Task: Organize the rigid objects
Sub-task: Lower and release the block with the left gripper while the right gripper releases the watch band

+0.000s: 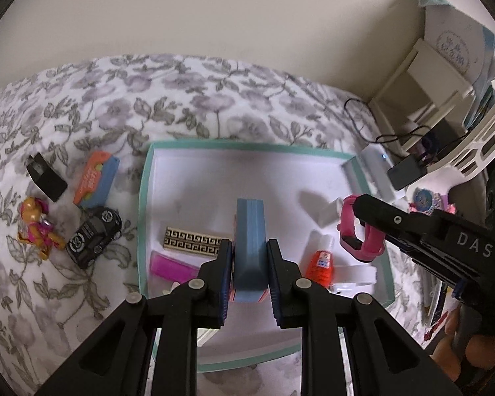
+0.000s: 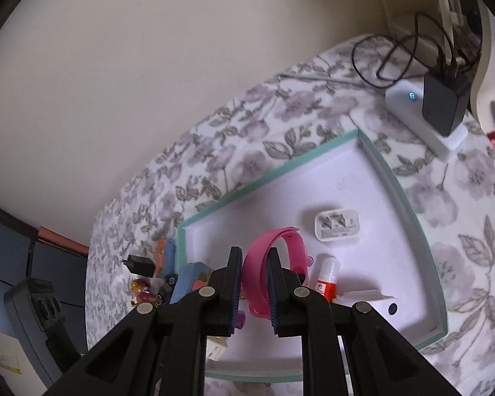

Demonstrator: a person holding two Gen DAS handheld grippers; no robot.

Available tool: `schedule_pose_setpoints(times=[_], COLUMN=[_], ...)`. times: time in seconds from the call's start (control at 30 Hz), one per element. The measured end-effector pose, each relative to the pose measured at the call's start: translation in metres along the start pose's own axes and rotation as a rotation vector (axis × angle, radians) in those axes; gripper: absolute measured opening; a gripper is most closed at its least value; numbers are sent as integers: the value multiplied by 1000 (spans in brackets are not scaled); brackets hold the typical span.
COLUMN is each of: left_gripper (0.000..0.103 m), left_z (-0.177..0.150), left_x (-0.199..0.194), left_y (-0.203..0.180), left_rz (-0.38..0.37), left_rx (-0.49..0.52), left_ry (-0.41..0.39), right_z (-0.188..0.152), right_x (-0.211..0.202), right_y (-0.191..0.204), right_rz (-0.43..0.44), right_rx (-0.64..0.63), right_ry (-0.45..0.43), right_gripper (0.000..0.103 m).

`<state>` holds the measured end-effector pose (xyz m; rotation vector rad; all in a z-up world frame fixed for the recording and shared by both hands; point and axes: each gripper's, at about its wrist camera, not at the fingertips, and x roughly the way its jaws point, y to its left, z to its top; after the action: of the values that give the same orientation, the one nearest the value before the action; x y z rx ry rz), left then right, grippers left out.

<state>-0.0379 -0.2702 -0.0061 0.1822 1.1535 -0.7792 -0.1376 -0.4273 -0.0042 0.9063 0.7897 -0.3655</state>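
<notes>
Two grippers: both closed tight, each on its own item, both over the tray
Landmark: teal-rimmed white tray (image 1: 144,204), lying on floral bedspread (image 1: 115,105)
Left gripper (image 1: 249,264): clamped on blue block (image 1: 250,231) with pink/orange underside, block stands on edge between the pads, above the tray's near middle
Right gripper (image 2: 254,283): clamped on pink wristband (image 2: 274,247), band loops up past the fingertips, above the tray's near part; in the left wrist view it comes in over the tray's right rim
Inside tray, near-left corner: gold-and-black patterned bar (image 1: 191,242), magenta bar (image 1: 171,264) just beside it, nearer the rim
Inside tray, right of blue block: small bottle with orange body and white cap (image 1: 320,262), lying tilted
Inside tray, near-right corner: white flat device (image 2: 376,300) with a dark round spot, just beside the bottle
Inside tray, middle-right: white plug adapter (image 2: 337,226), apart from the rest
Outside tray, left of it: orange-and-blue block (image 1: 97,178), black toy car (image 1: 94,236), yellow-pink figurine (image 1: 38,224), black charger (image 1: 46,178), all on bedspread
Outside tray, beyond far-right corner: white box with blue light (image 2: 409,105), black adapter (image 2: 445,102) on it with tangled black cable (image 2: 392,52)
Person: fingers (image 1: 472,346) on right gripper's handle, lower right of left wrist view
</notes>
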Motion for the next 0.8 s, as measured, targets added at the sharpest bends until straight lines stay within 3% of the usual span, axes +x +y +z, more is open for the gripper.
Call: schedule_pose_setpoints(times=[0.27,0.8], left_gripper=[21,22], left_z=[-5,-1], left_x=[20,20], left_y=[5,7], left_rz=[10,12], left_rx=[-13,-24], left_ry=[60,75], right_z=[-5,-7], right_x=[20,30], right_y=[-5,-5], right_rz=[-29,-89], right_rx=[-4,-26], right_ry=[48,85], right_gripper=[17,19])
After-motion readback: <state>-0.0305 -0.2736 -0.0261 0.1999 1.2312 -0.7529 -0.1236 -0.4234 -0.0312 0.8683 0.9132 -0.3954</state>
